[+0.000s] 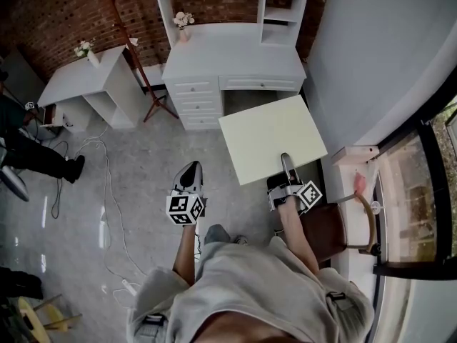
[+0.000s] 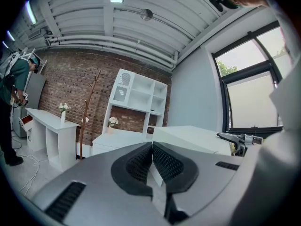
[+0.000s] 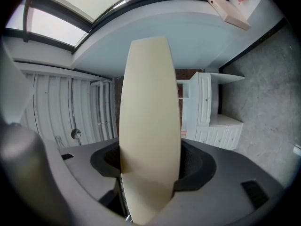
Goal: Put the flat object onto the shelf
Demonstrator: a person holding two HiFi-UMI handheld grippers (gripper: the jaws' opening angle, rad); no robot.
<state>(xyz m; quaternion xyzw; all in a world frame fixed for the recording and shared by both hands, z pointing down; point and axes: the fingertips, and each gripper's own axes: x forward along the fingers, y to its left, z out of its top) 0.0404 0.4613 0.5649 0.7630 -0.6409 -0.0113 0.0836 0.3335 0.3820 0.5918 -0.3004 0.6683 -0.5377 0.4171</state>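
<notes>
The flat object is a cream rectangular board [image 1: 271, 138], held level in the air in front of the white desk with a shelf hutch [image 1: 235, 63]. My right gripper [image 1: 286, 164] is shut on the board's near edge. In the right gripper view the board [image 3: 149, 126] fills the gap between the pads, edge on, and the shelf unit [image 3: 211, 112] lies beyond it. My left gripper [image 1: 190, 174] hangs to the left of the board, shut and empty; its jaws [image 2: 151, 147] meet in the left gripper view. From there I see the board [image 2: 193, 135] and the shelf unit [image 2: 136, 95].
A white side desk with a flower vase [image 1: 93, 81] stands at the left, and a coat rack [image 1: 146, 77] between it and the shelf unit. A person [image 1: 36, 156] stands far left. Cables [image 1: 107, 191] trail across the floor. A brown chair [image 1: 335, 231] and the window are at my right.
</notes>
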